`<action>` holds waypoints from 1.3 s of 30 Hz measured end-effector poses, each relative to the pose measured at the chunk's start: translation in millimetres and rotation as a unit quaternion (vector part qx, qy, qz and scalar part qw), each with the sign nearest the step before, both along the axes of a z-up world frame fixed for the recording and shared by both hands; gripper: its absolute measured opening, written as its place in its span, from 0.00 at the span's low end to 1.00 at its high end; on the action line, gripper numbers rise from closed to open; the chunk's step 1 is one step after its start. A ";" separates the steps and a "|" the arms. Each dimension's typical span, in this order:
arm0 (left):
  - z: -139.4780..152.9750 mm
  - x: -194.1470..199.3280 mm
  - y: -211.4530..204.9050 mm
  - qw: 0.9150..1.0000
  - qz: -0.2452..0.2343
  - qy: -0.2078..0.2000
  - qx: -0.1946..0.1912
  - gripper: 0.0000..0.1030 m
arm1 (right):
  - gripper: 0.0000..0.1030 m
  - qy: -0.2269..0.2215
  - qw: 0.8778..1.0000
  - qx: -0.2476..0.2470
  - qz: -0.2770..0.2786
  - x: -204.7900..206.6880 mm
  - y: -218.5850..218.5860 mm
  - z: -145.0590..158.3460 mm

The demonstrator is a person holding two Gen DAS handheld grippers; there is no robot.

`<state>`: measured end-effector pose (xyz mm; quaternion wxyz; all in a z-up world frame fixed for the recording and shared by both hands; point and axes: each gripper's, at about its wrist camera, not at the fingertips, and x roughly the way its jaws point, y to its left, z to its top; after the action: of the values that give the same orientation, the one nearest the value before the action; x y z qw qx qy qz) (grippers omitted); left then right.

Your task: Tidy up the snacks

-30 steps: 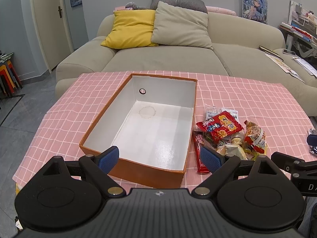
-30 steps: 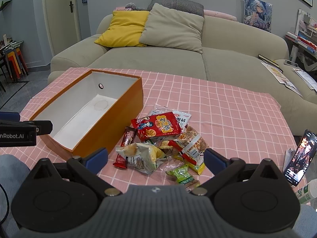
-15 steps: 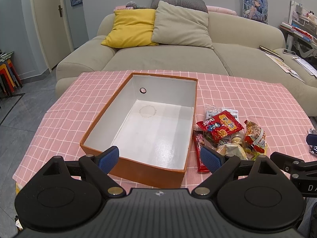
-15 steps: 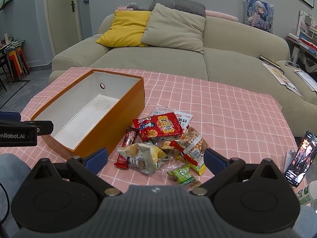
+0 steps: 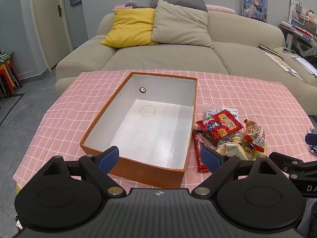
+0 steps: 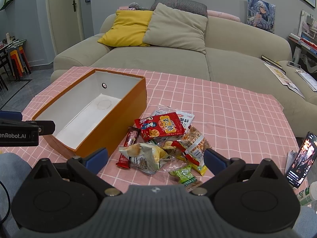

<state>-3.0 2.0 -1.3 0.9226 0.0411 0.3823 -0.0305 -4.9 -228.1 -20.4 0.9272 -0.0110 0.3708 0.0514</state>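
Note:
An orange box (image 5: 138, 168) with a white empty inside stands on the pink checked tablecloth (image 5: 75, 107); it also shows in the right wrist view (image 6: 122, 119). A pile of snack packets lies right of it: a red chip bag (image 6: 161, 126), a pale crumpled bag (image 6: 146, 154), a red bar (image 6: 129, 146), a green packet (image 6: 185, 175). The red bag also shows in the left wrist view (image 5: 220, 126). My left gripper (image 5: 159, 157) is open over the box's near end. My right gripper (image 6: 156, 157) is open just above the near side of the pile.
A beige sofa (image 5: 168, 55) with yellow and grey cushions stands behind the table. A phone (image 6: 301, 158) leans at the table's right edge beside a bottle (image 6: 308, 194). Papers and books lie on the sofa's right end (image 6: 281, 75). Stools (image 6: 17, 59) stand far left.
Both grippers have drifted very slightly; the views are almost the same. Nothing was taken hold of or let go.

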 end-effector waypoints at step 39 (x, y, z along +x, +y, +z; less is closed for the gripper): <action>0.9 -0.1 0.1 1.000 -0.005 0.003 0.001 1.00 | 0.96 0.006 1.000 0.005 -0.001 1.6 -1.5 -1.5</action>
<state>-3.1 2.1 -0.4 0.9214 0.0442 0.3845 -0.0345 -3.3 -229.5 -21.9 0.9250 -0.0059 0.3764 0.0519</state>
